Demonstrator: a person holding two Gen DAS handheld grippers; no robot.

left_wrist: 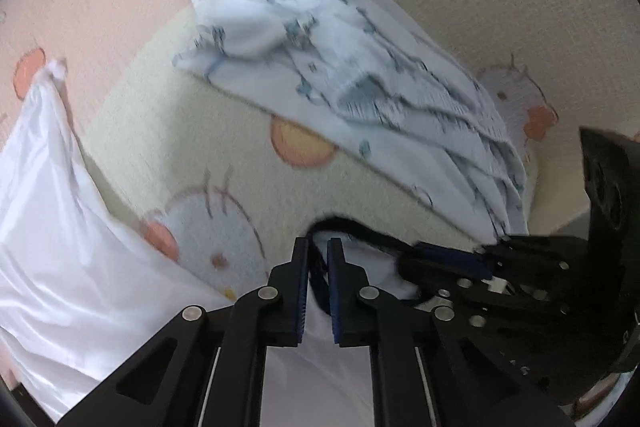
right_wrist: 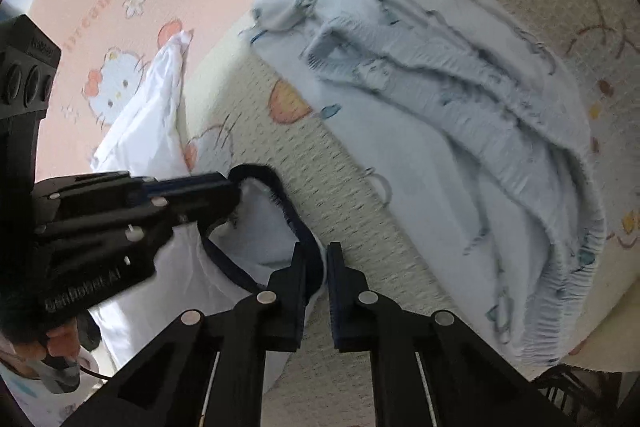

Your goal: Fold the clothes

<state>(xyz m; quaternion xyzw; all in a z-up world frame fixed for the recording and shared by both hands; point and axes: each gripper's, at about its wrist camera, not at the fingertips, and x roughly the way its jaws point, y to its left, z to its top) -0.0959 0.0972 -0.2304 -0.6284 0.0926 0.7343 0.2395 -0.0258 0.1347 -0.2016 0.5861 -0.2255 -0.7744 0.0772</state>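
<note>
Soft even daylight, faint shadows, slight motion blur, strong fisheye bending, dark vignetted corners

Smooth white cloth shirt (left_wrist: 60, 227), dark ribbed collar (right_wrist: 276, 187) (woven), textured quilted mat (left_wrist: 200, 155), crinkled printed garment (right_wrist: 460, 99)

The 2 claws crowd the near middle, both clamped on the dark collar of the white shirt (left_wrist: 60, 227), left claw (left_wrist: 318, 251) just beside right claw (right_wrist: 316, 259). To the far right a heaped patterned blue garment (right_wrist: 460, 99) blocks the way. Between shirt and heap a strip of bare cartoon-print mat (left_wrist: 224, 131) lies open.
</note>
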